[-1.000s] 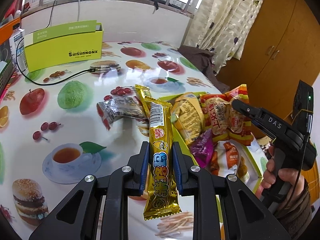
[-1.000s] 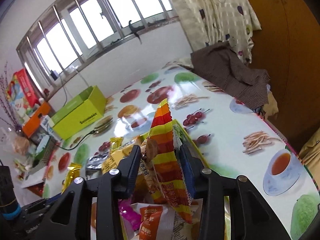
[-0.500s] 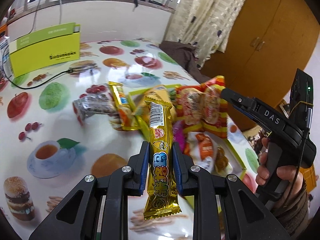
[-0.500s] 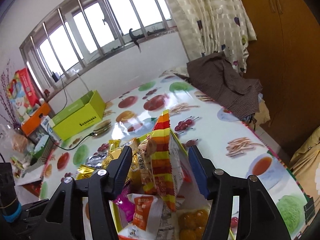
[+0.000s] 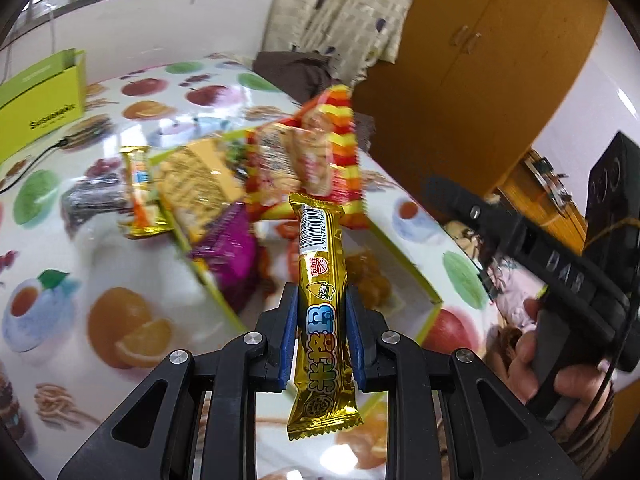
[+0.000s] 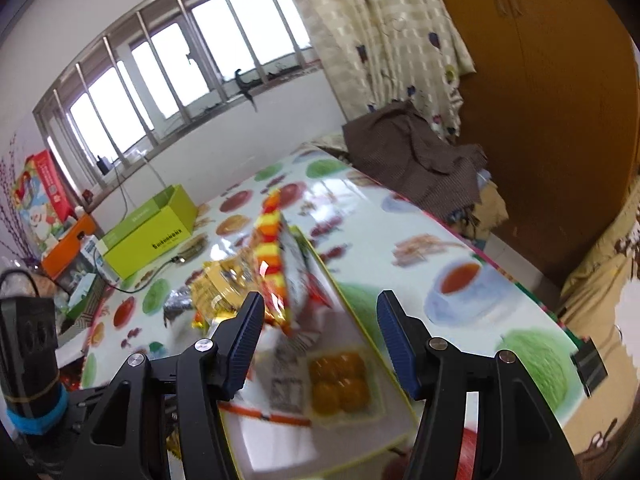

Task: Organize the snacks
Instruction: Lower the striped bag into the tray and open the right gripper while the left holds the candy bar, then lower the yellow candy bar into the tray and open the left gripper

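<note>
On the fruit-patterned tabletop (image 5: 60, 320) sits a shallow green-rimmed tray (image 5: 404, 268) heaped with snack packets. I see my left hand-held gripper (image 5: 322, 332) clamped on a long gold snack bar (image 5: 322, 304), which stands upright between the blue pads, its barcode end up, above the near part of the tray. Beyond it, a red, orange and yellow striped packet (image 5: 336, 128) stands at the tray's far end, beside a yellow packet (image 5: 196, 184) and a purple one (image 5: 236, 256). A second gold bar (image 5: 140, 184) and a dark silver packet (image 5: 94, 200) lie on the tabletop just left of the tray. My right hand-held gripper (image 6: 320, 344) is parted with nothing between its pads; it let go of the striped packet (image 6: 274, 256), its jaws having just opened, and that packet now stands free ahead of it. In the left view a person's hand (image 5: 560, 364) holds that gripper's handle. A lime box (image 6: 150, 236) rests farther back.
</note>
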The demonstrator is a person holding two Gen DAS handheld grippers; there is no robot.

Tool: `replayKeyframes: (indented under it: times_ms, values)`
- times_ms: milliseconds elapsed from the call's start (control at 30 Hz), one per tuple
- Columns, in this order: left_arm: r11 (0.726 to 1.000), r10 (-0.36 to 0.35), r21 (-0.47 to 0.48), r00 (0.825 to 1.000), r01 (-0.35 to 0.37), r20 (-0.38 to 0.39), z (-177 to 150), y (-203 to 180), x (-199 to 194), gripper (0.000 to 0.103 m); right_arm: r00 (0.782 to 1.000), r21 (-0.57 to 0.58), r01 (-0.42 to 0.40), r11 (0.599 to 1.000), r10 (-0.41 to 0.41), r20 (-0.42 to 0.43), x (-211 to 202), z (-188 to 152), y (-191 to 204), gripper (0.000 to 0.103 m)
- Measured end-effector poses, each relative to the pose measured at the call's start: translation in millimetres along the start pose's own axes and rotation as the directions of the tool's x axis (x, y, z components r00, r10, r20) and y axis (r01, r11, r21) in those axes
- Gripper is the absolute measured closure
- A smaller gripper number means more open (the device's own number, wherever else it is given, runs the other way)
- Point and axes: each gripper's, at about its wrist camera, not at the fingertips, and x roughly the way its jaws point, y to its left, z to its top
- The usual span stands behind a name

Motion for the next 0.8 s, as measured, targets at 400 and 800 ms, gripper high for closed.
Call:
replayKeyframes:
  times_ms: [400, 800]
  values:
    - [0.999, -0.006, 0.047, 0.999, 0.008, -0.044, 6, -36, 35, 0.079, 0.994, -0.003, 0.102, 0.995, -0.102, -0.048, -11, -30, -32, 0.045]
    - [0.997, 0.043, 0.074, 0.996, -0.037, -0.083, 9, -48, 67, 0.079, 0.991, 0.047, 0.109, 0.993, -0.105, -0.082, -5, -40, -51, 0.045]
